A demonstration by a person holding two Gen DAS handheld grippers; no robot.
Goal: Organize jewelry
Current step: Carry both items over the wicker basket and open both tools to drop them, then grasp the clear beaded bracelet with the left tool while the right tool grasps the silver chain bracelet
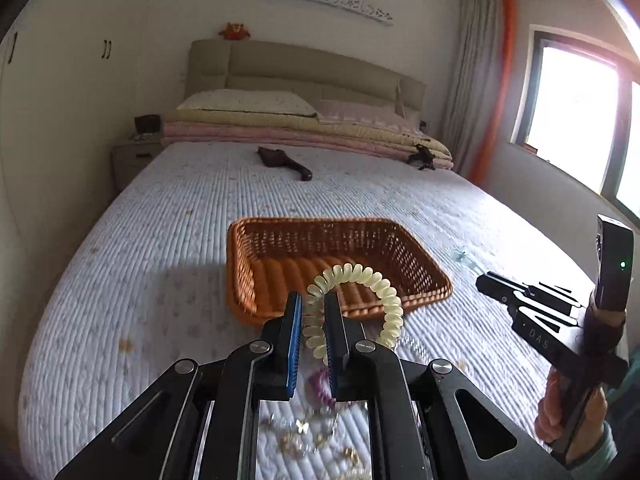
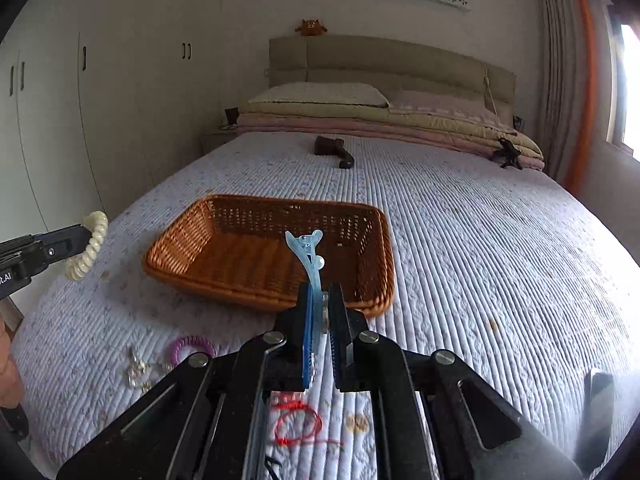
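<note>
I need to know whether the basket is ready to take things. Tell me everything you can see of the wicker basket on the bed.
The wicker basket is a shallow, rectangular tray of orange-brown woven strands, with open-weave sloping walls, a thicker rim and a ribbed floor. It rests flat on the quilted bedspread, upright, and no item shows inside it. Neither gripper touches it: both are held in front of it, above the bed.

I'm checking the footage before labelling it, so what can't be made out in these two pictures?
- Gold pieces, left wrist view: blurred, half hidden behind the left gripper.
- Blue hair clip, right wrist view: lower end hidden inside the right gripper.
- Red string: partly covered by the gripper body.
</note>
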